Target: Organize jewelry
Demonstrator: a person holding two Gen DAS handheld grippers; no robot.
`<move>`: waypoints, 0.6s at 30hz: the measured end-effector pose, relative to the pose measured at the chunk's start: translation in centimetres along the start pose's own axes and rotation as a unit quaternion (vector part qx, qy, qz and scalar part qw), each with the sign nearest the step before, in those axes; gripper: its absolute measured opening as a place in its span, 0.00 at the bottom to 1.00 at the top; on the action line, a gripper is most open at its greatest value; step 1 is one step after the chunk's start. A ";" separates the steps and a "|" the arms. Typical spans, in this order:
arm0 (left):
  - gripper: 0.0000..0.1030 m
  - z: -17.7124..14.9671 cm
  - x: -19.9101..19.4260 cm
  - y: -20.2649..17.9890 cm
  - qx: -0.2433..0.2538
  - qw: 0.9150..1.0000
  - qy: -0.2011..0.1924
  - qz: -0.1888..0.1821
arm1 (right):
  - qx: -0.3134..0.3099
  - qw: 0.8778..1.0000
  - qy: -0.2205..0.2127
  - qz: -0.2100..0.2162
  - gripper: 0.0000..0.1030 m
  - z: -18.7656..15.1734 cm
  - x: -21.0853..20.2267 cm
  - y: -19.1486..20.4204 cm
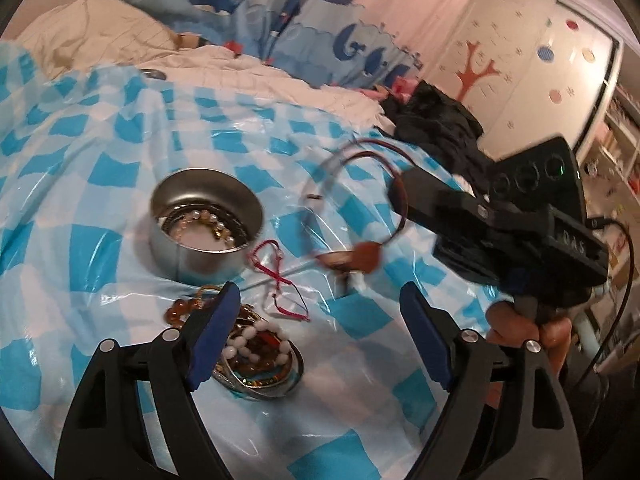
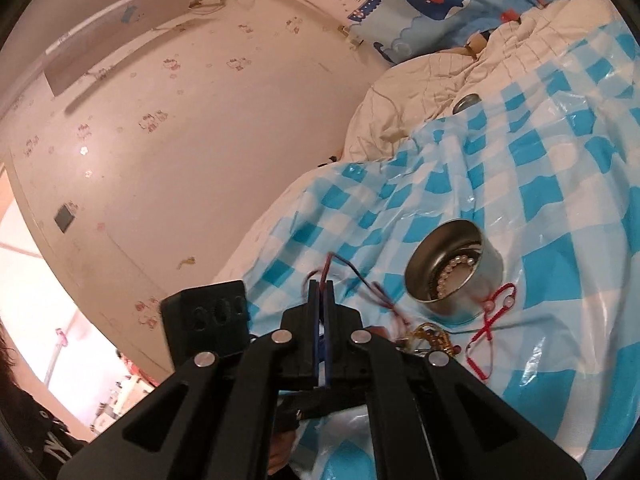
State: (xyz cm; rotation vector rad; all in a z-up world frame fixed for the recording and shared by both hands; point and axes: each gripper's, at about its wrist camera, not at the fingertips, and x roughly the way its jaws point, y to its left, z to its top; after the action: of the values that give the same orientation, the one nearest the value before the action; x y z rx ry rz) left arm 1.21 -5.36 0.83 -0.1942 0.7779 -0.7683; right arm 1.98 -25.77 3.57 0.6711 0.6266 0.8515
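Your right gripper clamps the cord necklace lifted beside the tin; your left gripper gapes over the bracelet pile.

Bed carried a blue-checked plastic sheet | on it we saw a metal tin, red cord bracelet, bangle pile

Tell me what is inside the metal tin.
Inside the metal tin lies a pearl bead bracelet on dark coiled pieces. The near wall hides part of the bottom, so anything there cannot be seen.
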 end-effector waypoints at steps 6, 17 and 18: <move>0.76 -0.2 1.3 1.5 -0.013 0.997 0.031 0.073 | 0.018 0.999 -0.029 -0.016 0.02 0.5 -1.3 -1.0; 0.53 0.1 4.2 4.7 -0.070 0.988 0.052 0.130 | 0.022 0.999 -0.031 -0.017 0.02 0.8 -1.9 -1.1; 0.47 0.1 4.5 4.7 -0.067 0.987 0.057 0.132 | 0.022 0.999 -0.031 -0.018 0.02 0.8 -1.9 -1.1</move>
State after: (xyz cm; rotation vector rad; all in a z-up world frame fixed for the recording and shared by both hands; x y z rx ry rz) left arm 5.95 -5.10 -3.61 -0.1641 0.9435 -0.4806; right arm 2.04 -28.10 3.72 0.7215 0.6005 0.7828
